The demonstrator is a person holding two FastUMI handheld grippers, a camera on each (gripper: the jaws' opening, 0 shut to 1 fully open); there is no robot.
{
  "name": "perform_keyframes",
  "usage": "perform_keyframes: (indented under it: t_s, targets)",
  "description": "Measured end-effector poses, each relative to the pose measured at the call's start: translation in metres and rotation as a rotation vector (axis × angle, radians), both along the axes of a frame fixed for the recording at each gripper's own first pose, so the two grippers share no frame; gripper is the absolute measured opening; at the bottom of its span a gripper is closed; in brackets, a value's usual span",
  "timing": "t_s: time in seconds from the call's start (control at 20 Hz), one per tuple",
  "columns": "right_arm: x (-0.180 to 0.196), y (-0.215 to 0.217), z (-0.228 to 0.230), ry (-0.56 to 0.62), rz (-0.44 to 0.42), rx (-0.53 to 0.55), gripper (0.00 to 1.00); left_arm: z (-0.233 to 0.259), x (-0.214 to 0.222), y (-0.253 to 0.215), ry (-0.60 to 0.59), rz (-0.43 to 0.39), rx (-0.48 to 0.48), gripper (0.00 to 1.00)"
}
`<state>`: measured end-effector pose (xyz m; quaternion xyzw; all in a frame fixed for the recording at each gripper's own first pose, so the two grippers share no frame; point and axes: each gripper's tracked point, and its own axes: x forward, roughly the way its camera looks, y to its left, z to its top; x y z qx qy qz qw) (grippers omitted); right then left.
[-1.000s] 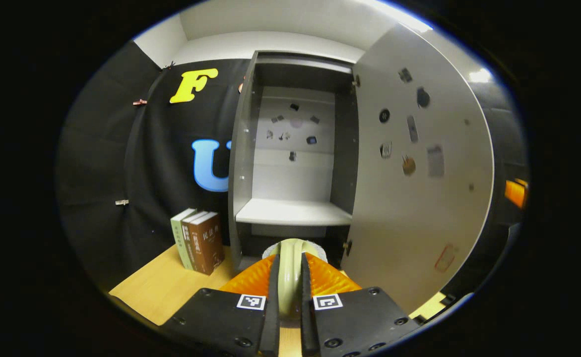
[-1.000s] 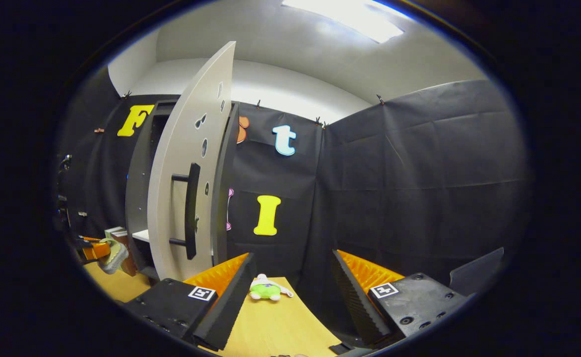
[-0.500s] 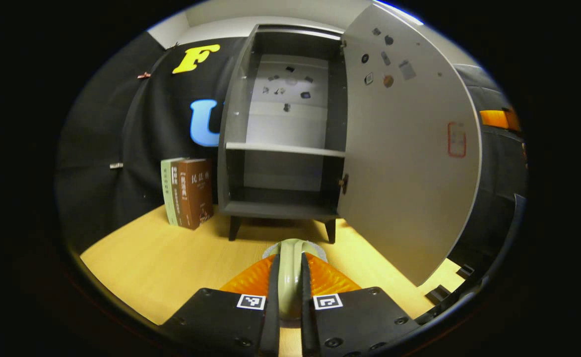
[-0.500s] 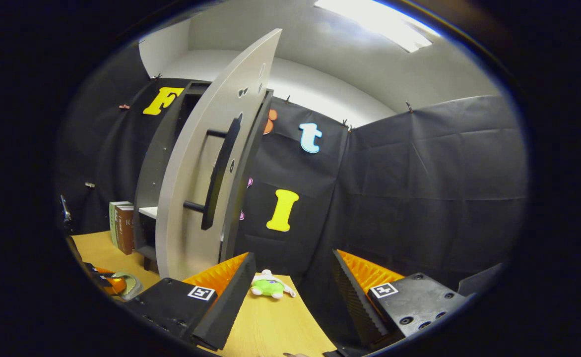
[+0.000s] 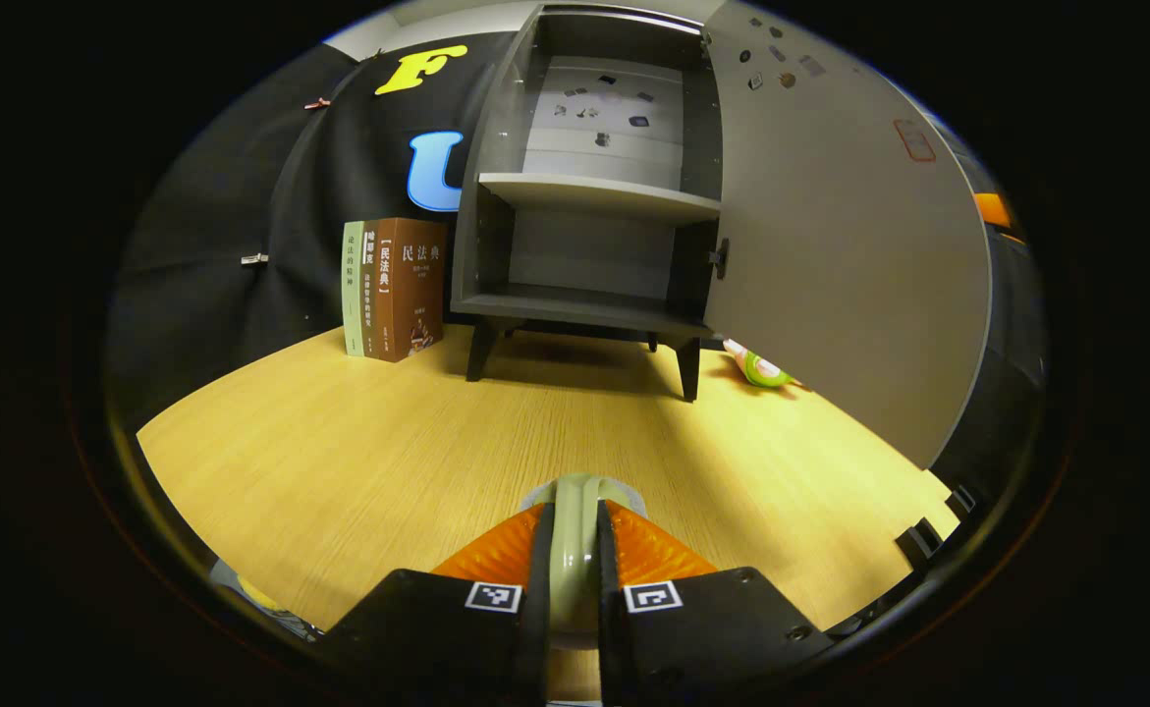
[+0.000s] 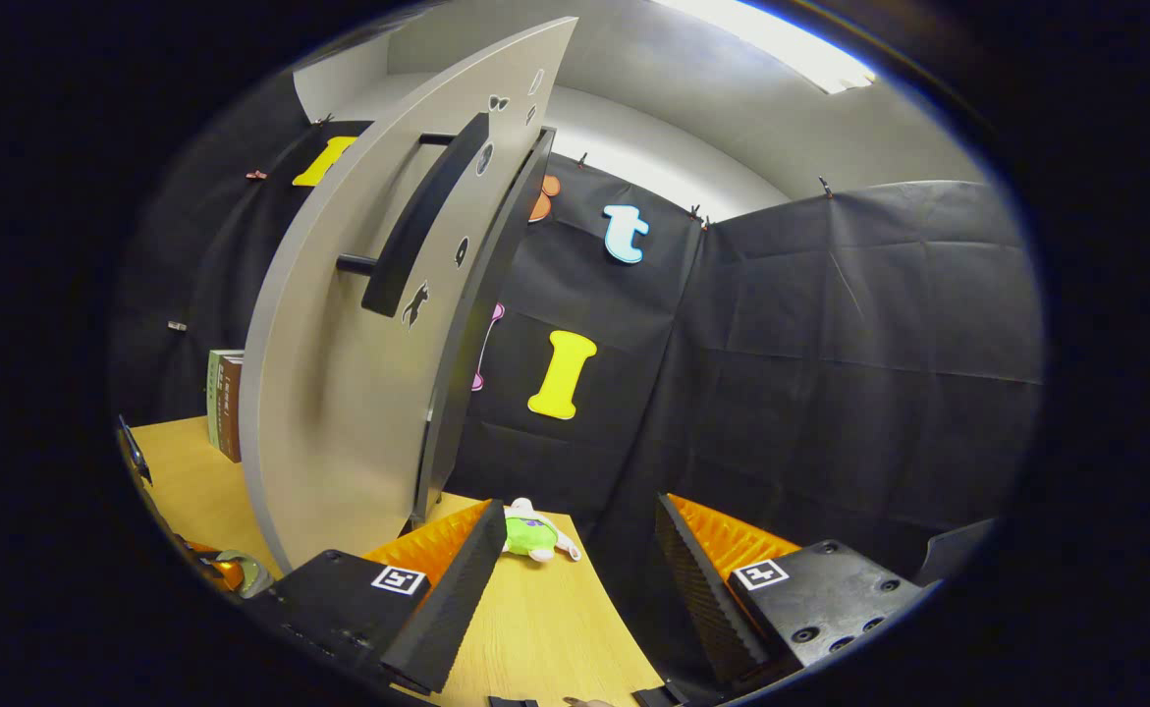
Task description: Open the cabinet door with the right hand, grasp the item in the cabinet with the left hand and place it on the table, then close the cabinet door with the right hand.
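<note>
The grey cabinet stands open, both shelves bare, its door swung out to the right. My left gripper is shut on a pale green round item and holds it low over the wooden table, well in front of the cabinet. In the right gripper view, my right gripper is open with nothing between its fingers. It sits to the right of the door, below the black handle and apart from it. The left gripper with the item shows at the lower left.
Three books stand upright left of the cabinet. A green and white plush toy lies on the table behind the open door, also seen as the plush toy between my right fingers' line of sight. Black cloth walls close off the back and right.
My left gripper has drawn back from the cabinet and come down close to the table with the item. The right gripper has moved nearer the door, whose handle now sits higher in its view.
</note>
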<state>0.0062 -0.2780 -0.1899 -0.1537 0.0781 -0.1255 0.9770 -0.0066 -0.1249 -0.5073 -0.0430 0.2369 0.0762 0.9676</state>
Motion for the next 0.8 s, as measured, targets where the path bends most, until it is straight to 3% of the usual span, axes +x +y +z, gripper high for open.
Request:
perform_keyframes:
  t_s: [0.3, 0.5, 0.8]
  targets:
    - [0.0, -0.007, 0.001, -0.001, -0.004, 0.009, 0.98, -0.014, 0.001, -0.001, 0.041, -0.013, 0.025, 0.31]
    - [-0.002, -0.005, 0.003, 0.001, 0.005, 0.013, 0.98, -0.009, -0.001, 0.007, 0.042, 0.02, 0.017, 0.38]
    - [-0.003, 0.03, 0.026, 0.024, 0.118, 0.126, 0.98, 0.052, 0.002, 0.005, -0.007, -0.011, 0.044, 0.41]
